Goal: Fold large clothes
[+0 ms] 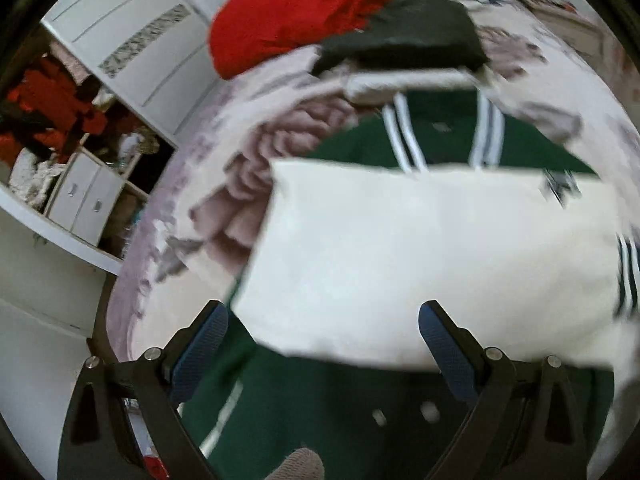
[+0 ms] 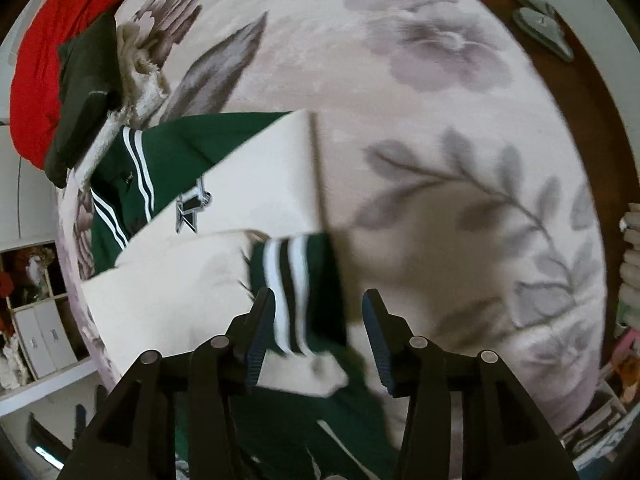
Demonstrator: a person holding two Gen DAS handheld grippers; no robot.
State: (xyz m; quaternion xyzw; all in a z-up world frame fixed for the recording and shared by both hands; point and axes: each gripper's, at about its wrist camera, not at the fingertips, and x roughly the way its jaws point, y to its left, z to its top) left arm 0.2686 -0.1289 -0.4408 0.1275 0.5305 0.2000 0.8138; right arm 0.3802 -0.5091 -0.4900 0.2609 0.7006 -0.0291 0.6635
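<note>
A bedroom in a home is shown. A bed point(image 2: 460, 128) w/ a pale floral-print cover is seen filling most of both views, w/ a brown wooden edge visible at its far side. Clothes are piled on it: a red garment point(image 1: 296, 8), a dark green folded item point(image 1: 404, 36), and a green-and-cream jacket point(image 1: 400, 248) spread flat. A white wardrobe point(image 1: 132, 52) w/ panelled doors is seen beside the bed, plus open shelving point(image 1: 80, 184) w/ small cupboard doors, stuffed w/ misc. household items. A pair of grey slippers point(image 2: 540, 20) is seen on the floor past the bed.
</note>
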